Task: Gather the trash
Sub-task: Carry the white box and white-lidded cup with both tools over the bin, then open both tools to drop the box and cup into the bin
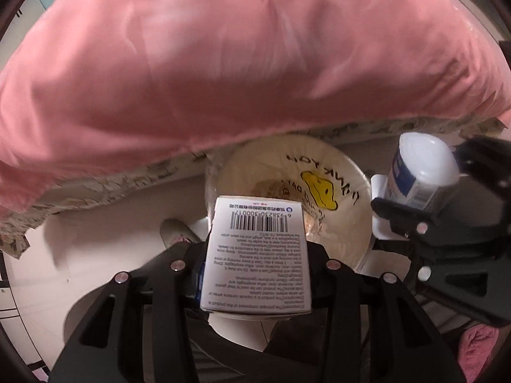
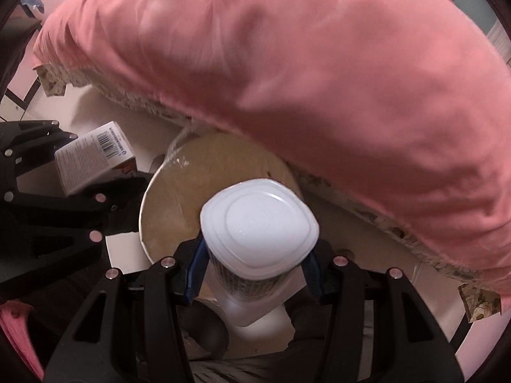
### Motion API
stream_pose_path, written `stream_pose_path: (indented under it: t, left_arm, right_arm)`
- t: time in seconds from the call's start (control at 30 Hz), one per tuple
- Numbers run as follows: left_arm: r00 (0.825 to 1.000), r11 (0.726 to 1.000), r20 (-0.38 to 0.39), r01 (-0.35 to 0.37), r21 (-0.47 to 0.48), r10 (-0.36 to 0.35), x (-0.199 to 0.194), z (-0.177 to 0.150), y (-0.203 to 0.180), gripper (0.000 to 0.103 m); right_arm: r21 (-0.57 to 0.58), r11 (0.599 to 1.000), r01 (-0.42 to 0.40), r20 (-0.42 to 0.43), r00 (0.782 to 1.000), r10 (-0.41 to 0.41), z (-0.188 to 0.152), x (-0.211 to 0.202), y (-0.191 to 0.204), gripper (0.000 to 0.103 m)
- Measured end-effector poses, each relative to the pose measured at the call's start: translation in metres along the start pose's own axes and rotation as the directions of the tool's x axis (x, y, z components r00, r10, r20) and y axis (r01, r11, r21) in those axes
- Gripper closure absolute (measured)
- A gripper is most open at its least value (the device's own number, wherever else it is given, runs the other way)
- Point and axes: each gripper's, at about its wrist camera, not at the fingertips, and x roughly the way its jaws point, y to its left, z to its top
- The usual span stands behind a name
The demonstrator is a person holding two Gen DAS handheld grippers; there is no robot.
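Note:
My left gripper (image 1: 257,255) is shut on a white medicine box (image 1: 257,252) with a barcode and small print, held above a round bin lined with a clear bag (image 1: 345,223) printed with a yellow smiley. The box also shows in the right wrist view (image 2: 92,159). My right gripper (image 2: 255,265) is shut on a white plastic bottle (image 2: 258,233) with a blue label, bottom end toward the camera, over the bin (image 2: 179,198). The bottle shows at right in the left wrist view (image 1: 418,172), in the right gripper (image 1: 447,210).
A large pink quilt (image 1: 223,63) over a floral-edged bed (image 1: 95,188) fills the upper half of both views. The bin stands on a pale floor (image 1: 95,249) beside the bed. A shoe (image 1: 177,231) sits left of the bin.

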Motion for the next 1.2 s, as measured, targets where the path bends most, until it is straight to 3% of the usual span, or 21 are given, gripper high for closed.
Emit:
stream_pose_path:
  t: [0.47, 0.7, 0.93, 1.07, 1.1, 1.17, 1.2]
  left_arm:
    - [0.986, 0.998, -0.153, 0.054, -0.042, -0.060, 0.077, 0.011, 0.003, 0.057]
    - [0.963, 0.983, -0.225, 0.116, -0.145, -0.147, 0.122, 0.020, 0.007, 0.057]
    - [0.930, 0.956, -0.286, 0.161, -0.244, -0.230, 0.159, 0.024, 0.011, 0.057]
    - [0.921, 0.945, -0.294, 0.173, -0.279, -0.256, 0.168, 0.025, 0.012, 0.056]
    - [0.918, 0.943, -0.298, 0.175, -0.284, -0.260, 0.170, 0.025, 0.011, 0.050]
    - [0.919, 0.943, -0.304, 0.159, -0.293, -0.250, 0.170, 0.025, 0.012, 0.028]
    - [0.922, 0.943, -0.301, 0.151, -0.297, -0.243, 0.169, 0.025, 0.012, 0.025]
  right_arm:
    - [0.055, 0.996, -0.069, -0.134, 0.988, 0.076, -0.011, 0.070, -0.002, 0.050]
    - [0.150, 0.980, -0.134, -0.161, 0.974, 0.158, -0.009, 0.106, -0.018, 0.050]
    - [0.190, 0.962, -0.197, -0.190, 0.954, 0.233, -0.015, 0.139, -0.025, 0.050]
    - [0.175, 0.961, -0.214, -0.204, 0.947, 0.248, -0.015, 0.152, -0.018, 0.050]
    - [0.179, 0.958, -0.223, -0.211, 0.943, 0.259, -0.016, 0.153, -0.018, 0.049]
    - [0.202, 0.952, -0.232, -0.213, 0.938, 0.274, -0.015, 0.157, -0.018, 0.037]
    - [0.210, 0.951, -0.226, -0.206, 0.941, 0.269, -0.015, 0.157, -0.020, 0.035]
